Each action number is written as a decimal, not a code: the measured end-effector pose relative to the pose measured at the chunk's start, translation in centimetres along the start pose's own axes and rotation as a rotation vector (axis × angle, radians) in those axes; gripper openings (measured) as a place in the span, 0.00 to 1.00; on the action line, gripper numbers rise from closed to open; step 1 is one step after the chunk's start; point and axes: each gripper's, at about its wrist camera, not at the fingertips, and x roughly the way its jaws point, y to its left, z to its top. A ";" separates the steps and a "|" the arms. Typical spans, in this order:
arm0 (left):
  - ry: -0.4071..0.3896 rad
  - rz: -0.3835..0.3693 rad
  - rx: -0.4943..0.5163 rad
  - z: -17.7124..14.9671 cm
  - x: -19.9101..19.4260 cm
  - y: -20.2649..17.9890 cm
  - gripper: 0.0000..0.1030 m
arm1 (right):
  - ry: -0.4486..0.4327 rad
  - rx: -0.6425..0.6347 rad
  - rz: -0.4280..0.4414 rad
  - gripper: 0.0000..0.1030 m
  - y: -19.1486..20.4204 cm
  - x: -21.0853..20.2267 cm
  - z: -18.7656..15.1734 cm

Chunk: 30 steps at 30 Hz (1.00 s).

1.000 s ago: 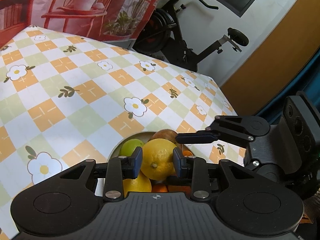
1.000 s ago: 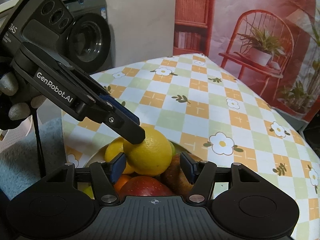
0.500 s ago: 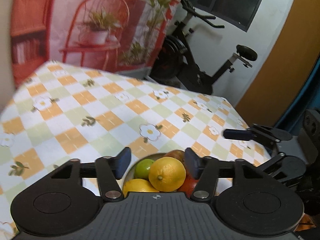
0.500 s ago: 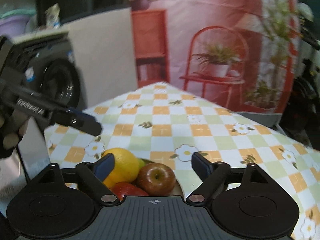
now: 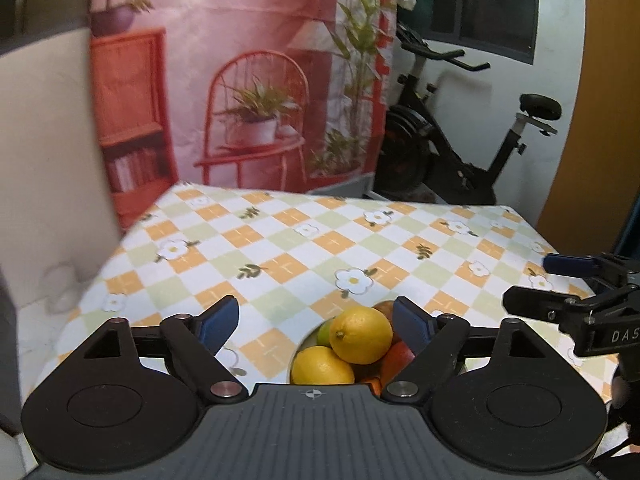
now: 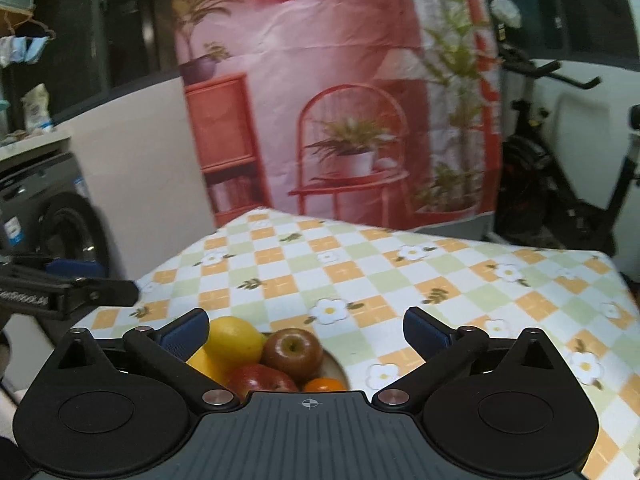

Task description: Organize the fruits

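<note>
A second ago my left tool [image 5: 316, 322] was clamped on the top lemon [image 5: 361, 335]. Now its jaws have just been opening and stand apart, the lemon low between them in the frame but untouched, resting on the pile in the bowl [image 5: 298, 354]. My right tool [image 6: 306, 330] has just been opening too, nothing gripped, with the red apple [image 6: 293, 351] and another lemon [image 6: 234, 340] at lower centre of its view. I judge the lemon placed and the fruit gathered. Both tools have pulled back and tilted up, so far more of the checkered desk [image 5: 280, 248] shows ahead.
</note>
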 end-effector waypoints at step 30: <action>-0.116 0.169 0.053 -0.2 -3.1 -1.7 1.00 | -0.029 0.061 -0.141 1.00 0.2 -2.1 -0.3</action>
